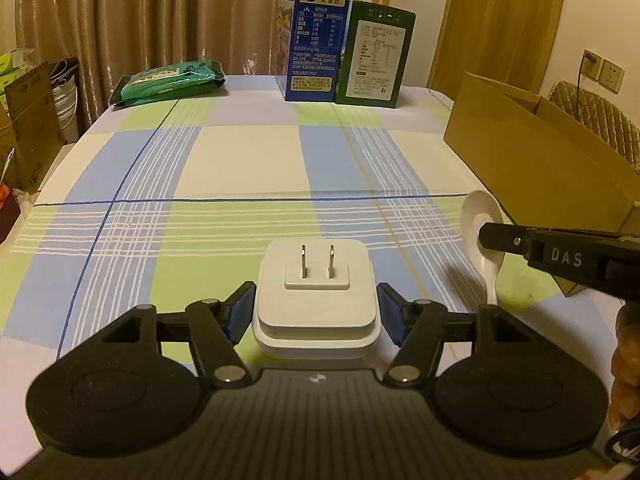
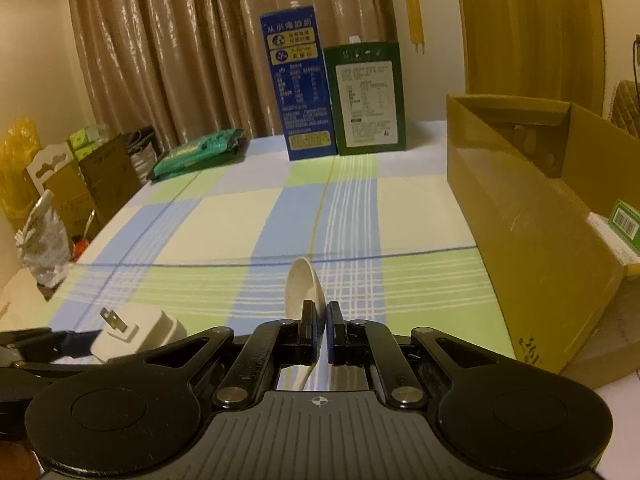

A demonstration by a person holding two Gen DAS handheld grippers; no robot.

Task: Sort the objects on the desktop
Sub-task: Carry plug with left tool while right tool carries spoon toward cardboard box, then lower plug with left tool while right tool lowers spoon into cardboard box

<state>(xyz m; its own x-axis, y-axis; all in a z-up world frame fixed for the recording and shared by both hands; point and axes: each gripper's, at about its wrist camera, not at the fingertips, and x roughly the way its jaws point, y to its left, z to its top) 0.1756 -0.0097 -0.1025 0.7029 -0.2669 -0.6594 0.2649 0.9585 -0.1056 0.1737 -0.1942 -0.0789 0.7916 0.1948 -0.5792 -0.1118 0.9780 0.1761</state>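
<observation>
1. Clamped between the blue pads of the left gripper (image 1: 316,312), the white plug adapter (image 1: 316,300) sits with its two prongs pointing up; whether it is off the checked tablecloth (image 1: 248,160) or resting on it I cannot tell.
2. Beside it, the right gripper (image 2: 322,330) has its jaws shut on the white spoon (image 2: 303,284), gripping the handle with the bowl sticking forward above the cloth.
3. Both items appear picked but not yet sorted; neither is inside the cardboard box (image 2: 520,208) on the right edge of the table.
4. That box already holds some things: a green packet (image 2: 626,220) shows at its near end, and dim shapes lie deeper in, too dark to name.
5. Farther back, a blue carton (image 1: 316,32) and a green carton (image 1: 372,56) stand upright touching each other, and a green pouch (image 1: 172,82) lies flat at the far left.
6. My judgement: the job is partway through, with the spoon and adapter to be dropped off, and possibly the far items left afterwards.
</observation>
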